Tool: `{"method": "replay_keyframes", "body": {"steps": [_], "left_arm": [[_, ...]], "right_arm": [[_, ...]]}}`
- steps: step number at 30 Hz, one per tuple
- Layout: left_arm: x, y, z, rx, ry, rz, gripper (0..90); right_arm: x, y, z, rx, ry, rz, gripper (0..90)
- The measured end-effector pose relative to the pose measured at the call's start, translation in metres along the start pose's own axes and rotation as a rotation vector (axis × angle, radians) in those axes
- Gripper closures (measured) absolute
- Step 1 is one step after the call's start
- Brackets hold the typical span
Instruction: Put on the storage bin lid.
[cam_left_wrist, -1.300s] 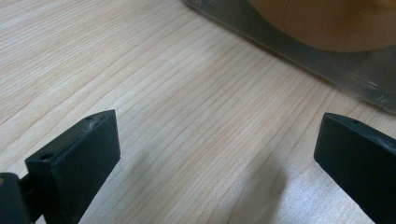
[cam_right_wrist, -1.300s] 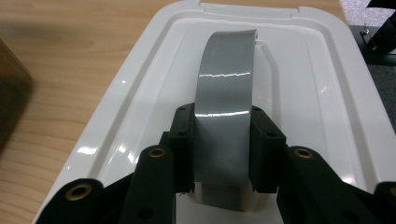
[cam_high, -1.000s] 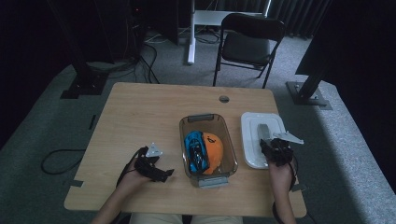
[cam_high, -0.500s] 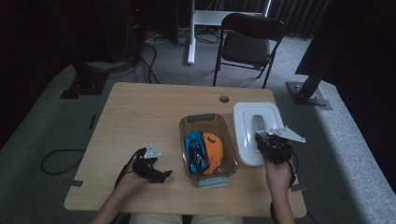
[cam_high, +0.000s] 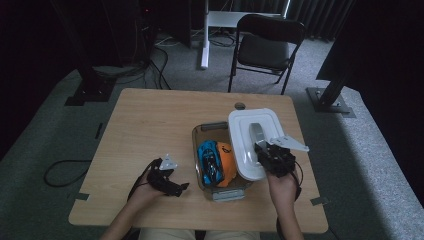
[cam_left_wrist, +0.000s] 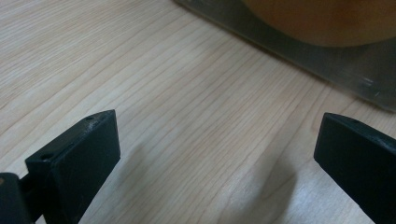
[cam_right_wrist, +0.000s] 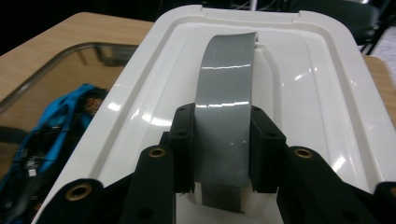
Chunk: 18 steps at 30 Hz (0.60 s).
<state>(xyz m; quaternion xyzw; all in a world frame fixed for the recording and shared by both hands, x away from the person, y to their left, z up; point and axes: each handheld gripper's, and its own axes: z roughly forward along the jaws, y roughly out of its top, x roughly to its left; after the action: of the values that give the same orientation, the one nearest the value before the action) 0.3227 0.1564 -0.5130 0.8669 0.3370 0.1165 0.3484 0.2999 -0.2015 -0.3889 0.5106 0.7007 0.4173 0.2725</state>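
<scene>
While unlabelled, white lid's (cam_right_wrist: 299, 93) grey handle (cam_right_wrist: 226, 107) sits clamped in right gripper (cam_right_wrist: 222, 154).

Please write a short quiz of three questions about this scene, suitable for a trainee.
1. True or false: the right gripper is shut on the grey tape handle of the white lid.
2. Which things lie in the clear container? A) a blue toy car and an orange thing B) two spoons C) a red cup
3. Fill in: the left gripper has its jaws ____ above the bare table.

Key: 1 true; 2 A; 3 open.
</scene>
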Motion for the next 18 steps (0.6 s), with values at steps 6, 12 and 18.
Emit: {"method": "replay_keyframes", "body": {"steps": [6, 12, 18], "left_arm": [[-0.001, -0.001, 0.0, 0.001, 0.005, 0.001, 1.1], [-0.001, 0.0, -0.002, -0.014, 0.007, -0.011, 1.1], [-0.005, 0.004, 0.0, -0.024, 0.004, -0.006, 1.1]], "right_arm": [[0.024, 0.001, 0.009, 0.017, 0.051, -0.023, 67.3], [0.045, 0.002, 0.013, 0.023, 0.102, -0.023, 67.3], [0.06, 0.004, 0.017, 0.029, 0.125, -0.039, 67.3]]}}
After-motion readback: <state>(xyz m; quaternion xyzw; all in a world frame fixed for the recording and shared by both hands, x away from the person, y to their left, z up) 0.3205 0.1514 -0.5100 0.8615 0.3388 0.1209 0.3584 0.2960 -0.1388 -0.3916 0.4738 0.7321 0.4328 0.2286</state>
